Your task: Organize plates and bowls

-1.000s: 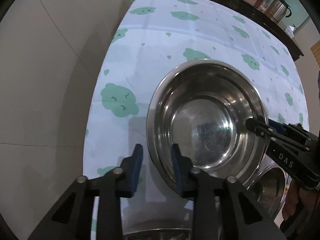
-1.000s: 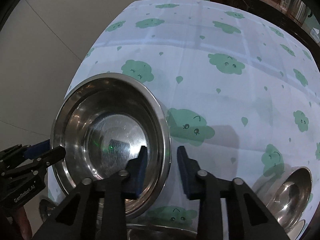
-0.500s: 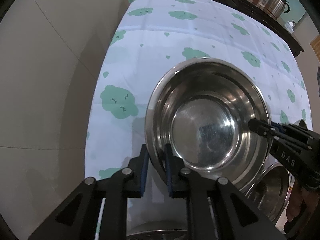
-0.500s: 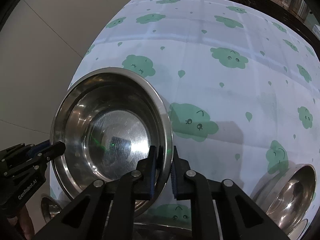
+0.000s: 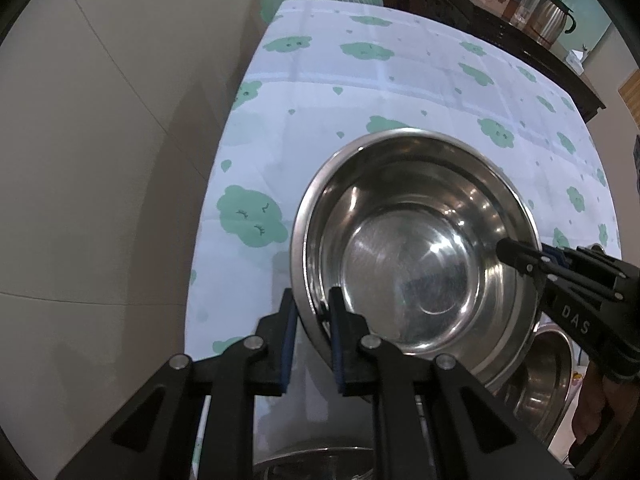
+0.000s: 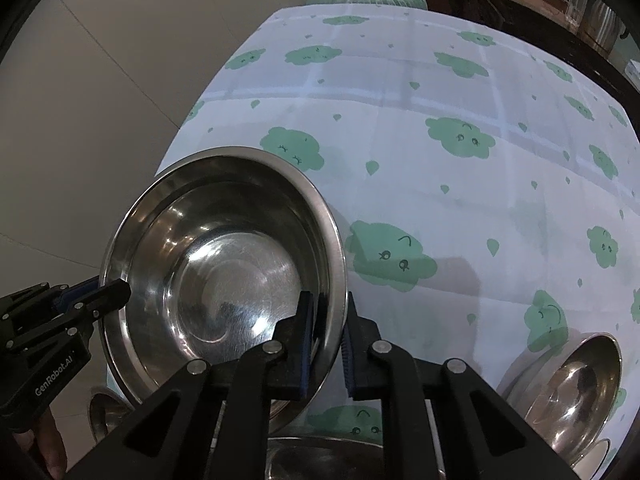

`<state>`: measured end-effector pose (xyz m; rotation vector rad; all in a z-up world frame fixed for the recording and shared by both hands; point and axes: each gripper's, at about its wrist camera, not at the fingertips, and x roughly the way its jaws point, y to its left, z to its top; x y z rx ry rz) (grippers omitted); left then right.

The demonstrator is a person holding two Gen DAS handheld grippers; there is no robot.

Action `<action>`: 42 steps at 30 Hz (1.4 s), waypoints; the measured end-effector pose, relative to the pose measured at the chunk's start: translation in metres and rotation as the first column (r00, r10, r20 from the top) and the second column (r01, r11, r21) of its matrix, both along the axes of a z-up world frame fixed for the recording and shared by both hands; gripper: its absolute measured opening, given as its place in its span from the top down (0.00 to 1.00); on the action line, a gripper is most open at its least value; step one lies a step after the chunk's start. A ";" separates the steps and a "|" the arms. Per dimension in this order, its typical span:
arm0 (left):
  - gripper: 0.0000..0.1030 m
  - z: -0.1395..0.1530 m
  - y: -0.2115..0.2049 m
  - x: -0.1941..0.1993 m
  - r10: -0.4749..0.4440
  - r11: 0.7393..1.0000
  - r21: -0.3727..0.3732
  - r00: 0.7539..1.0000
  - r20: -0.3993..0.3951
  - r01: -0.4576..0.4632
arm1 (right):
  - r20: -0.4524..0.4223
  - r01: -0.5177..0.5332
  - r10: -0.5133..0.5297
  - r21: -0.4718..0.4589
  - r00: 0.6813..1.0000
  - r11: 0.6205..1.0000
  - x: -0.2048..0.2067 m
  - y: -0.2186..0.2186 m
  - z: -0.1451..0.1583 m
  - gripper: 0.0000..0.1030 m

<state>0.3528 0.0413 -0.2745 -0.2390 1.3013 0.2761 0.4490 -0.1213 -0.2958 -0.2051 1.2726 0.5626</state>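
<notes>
I can read two markings, both in white letters on black tool bodies. From my left wrist camera, the right tool (image 5: 520, 258) carries "DAS" on its housing. From my right wrist camera, the left tool (image 6: 114, 292) carries "GenRobot.AI" along its side. I can make out no other text.

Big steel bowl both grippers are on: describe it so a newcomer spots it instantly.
On the cloud-print tablecloth, look at the near edge. The big steel bowl sits there, the left gripper and right gripper pinching opposite rims. The smaller steel bowls nearby are untouched.
</notes>
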 end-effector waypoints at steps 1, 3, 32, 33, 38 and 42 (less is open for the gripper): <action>0.88 0.001 0.000 -0.001 0.000 1.000 0.002 1.000 0.005 0.000 | 0.005 -0.003 0.003 0.001 1.000 1.000 -0.001 0.001 0.002 0.86; 0.88 0.003 0.001 -0.003 0.002 1.000 0.003 1.000 0.009 -0.002 | 0.010 -0.007 0.007 0.002 1.000 1.000 -0.003 0.001 0.004 0.86; 0.88 0.041 0.010 -0.051 0.038 0.999 0.030 0.997 0.068 -0.040 | 0.077 -0.049 0.046 0.044 0.996 0.998 -0.045 0.012 0.049 0.86; 0.88 0.042 0.010 -0.054 0.040 0.999 0.030 0.997 0.070 -0.043 | 0.080 -0.052 0.048 0.045 0.996 0.998 -0.048 0.013 0.050 0.86; 0.88 0.048 0.012 -0.069 0.054 0.998 0.030 0.996 0.076 -0.056 | 0.094 -0.071 0.066 0.048 0.993 0.996 -0.063 0.017 0.057 0.86; 0.88 0.051 0.014 -0.082 0.061 0.997 0.033 0.995 0.081 -0.064 | 0.101 -0.080 0.075 0.049 0.992 0.996 -0.075 0.019 0.061 0.86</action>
